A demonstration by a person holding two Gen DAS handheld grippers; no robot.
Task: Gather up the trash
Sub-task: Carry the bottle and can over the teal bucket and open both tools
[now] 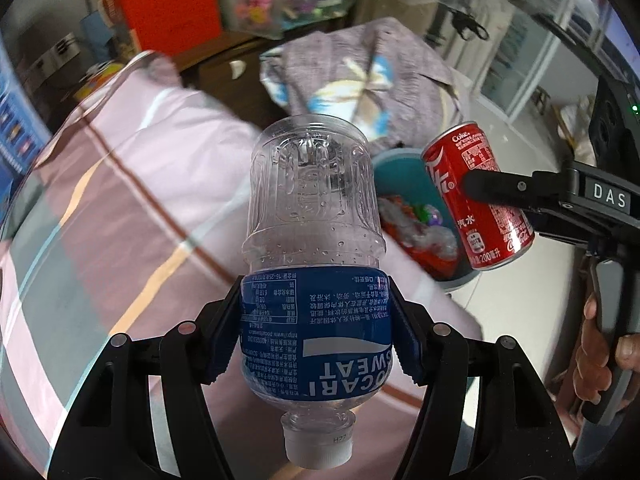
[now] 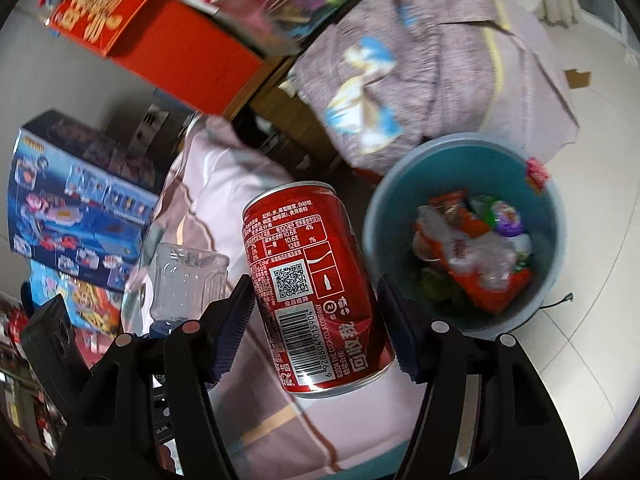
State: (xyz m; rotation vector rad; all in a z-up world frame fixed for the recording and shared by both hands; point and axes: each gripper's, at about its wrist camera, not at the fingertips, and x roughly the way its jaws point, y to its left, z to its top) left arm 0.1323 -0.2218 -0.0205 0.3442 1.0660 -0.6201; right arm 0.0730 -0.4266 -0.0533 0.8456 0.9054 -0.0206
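The left gripper (image 1: 316, 330) clamps an upturned plastic bottle (image 1: 314, 264) over the bed (image 1: 120, 208), beside the bin (image 2: 400, 216), while the right gripper (image 2: 316, 320) clamps a red can (image 2: 316, 288) nearer the bin's rim.

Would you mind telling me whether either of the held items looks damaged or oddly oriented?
Yes. The red cola can in the right hand-held gripper is dented near its lower end, and the clear bottle in the left hand-held gripper points cap-first toward the camera, droplets inside. Nothing has spilled.
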